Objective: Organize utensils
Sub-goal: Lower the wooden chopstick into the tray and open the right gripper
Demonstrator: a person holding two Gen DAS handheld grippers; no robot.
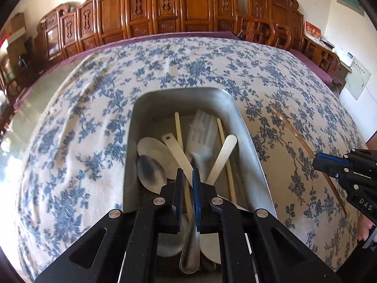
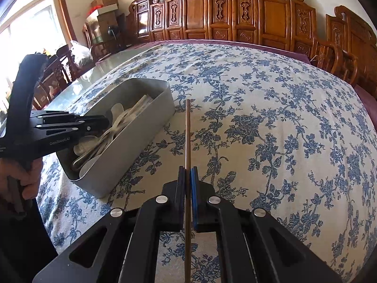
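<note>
A grey metal tray (image 1: pixel 245 127) holds several utensils: white spoons (image 1: pixel 153 151), pale spatulas, a clear plastic fork, bamboo chopsticks (image 1: pixel 226 155) and a metal spoon. My left gripper (image 1: pixel 187 176) hovers over the tray's near end, its jaws narrowly apart with nothing gripped. My right gripper (image 2: pixel 187 173) is shut on a brown chopstick (image 2: pixel 187 132), which points straight ahead over the cloth, right of the tray (image 2: pixel 132 151). The right gripper also shows in the left wrist view (image 1: pixel 329 165), with the chopstick (image 1: pixel 292 127) beyond it.
The table wears a white cloth with blue flowers (image 2: pixel 271 118). Carved wooden chairs (image 2: pixel 235 16) line the far edge. A bare glass strip of table (image 1: pixel 30 108) lies to the left.
</note>
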